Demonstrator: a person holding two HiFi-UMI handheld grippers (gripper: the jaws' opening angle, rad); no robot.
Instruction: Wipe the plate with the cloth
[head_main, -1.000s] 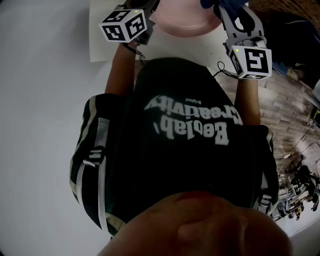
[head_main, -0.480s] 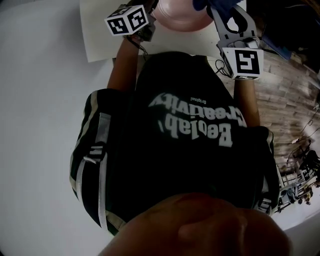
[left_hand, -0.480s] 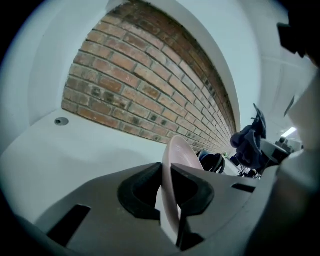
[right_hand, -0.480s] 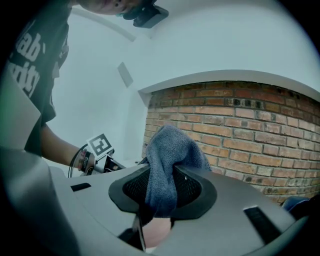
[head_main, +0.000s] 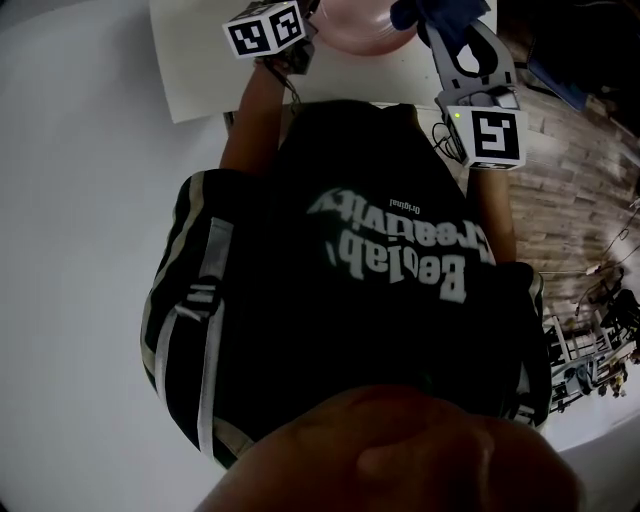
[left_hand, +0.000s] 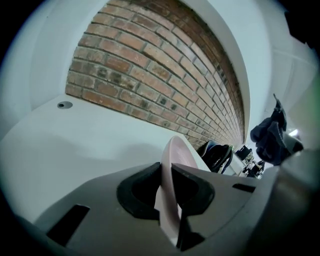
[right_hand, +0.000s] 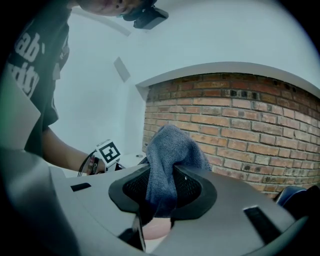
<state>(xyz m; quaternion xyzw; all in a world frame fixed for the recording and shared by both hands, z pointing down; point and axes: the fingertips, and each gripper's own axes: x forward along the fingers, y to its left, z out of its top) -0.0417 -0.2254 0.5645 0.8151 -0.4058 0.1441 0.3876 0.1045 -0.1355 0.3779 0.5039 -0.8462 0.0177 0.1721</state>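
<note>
The pink plate (head_main: 362, 25) is held over the white table at the top of the head view. My left gripper (left_hand: 167, 192) is shut on the plate's rim (left_hand: 172, 165), which stands edge-on between the jaws. My right gripper (right_hand: 159, 192) is shut on the blue-grey cloth (right_hand: 167, 160), bunched and sticking up from the jaws. In the head view the cloth (head_main: 425, 12) hangs at the plate's right edge. A bit of pink plate (right_hand: 156, 231) shows under the right jaws. The dark cloth (left_hand: 272, 137) also appears at the right of the left gripper view.
A white table (head_main: 200, 70) lies ahead of the person, with a red brick wall (left_hand: 160, 75) behind it. Wooden flooring and cluttered gear (head_main: 590, 340) lie to the right. A backpack (left_hand: 217, 155) rests past the plate.
Both grippers have moved upward and away from the body in the head view, the left one also drifting right. The plate and cloth went with them.
</note>
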